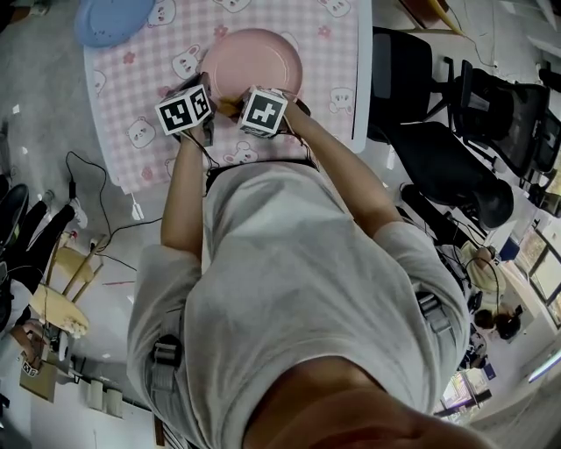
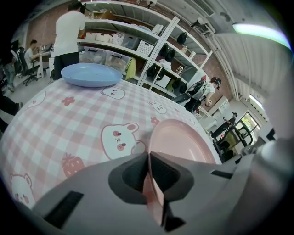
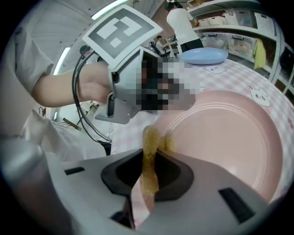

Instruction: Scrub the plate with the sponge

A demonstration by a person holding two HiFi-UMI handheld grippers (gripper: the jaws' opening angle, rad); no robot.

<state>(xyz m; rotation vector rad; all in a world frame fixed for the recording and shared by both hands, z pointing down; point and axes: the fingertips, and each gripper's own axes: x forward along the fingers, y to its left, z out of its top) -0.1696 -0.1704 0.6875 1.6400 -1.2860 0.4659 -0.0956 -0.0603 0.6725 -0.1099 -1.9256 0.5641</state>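
A pink plate [image 1: 254,60] lies on the checked tablecloth [image 1: 131,105], just beyond both grippers. My left gripper [image 2: 149,160] is shut on the near rim of the pink plate [image 2: 183,142], the rim pinched thin between its jaws. My right gripper [image 3: 149,160] is shut on a yellow sponge [image 3: 150,147], squeezed flat, whose tip rests on the near edge of the pink plate [image 3: 229,137]. In the head view the left gripper [image 1: 209,107] and right gripper [image 1: 250,101] sit side by side at the plate's near rim, the sponge [image 1: 230,107] between them.
A blue plate [image 1: 112,19] sits at the table's far left corner, also the blue plate [image 2: 92,74] in the left gripper view. Black office chairs [image 1: 456,131] stand to the right of the table. Cables [image 1: 105,210] trail over the floor to the left. Shelves and people stand beyond the table.
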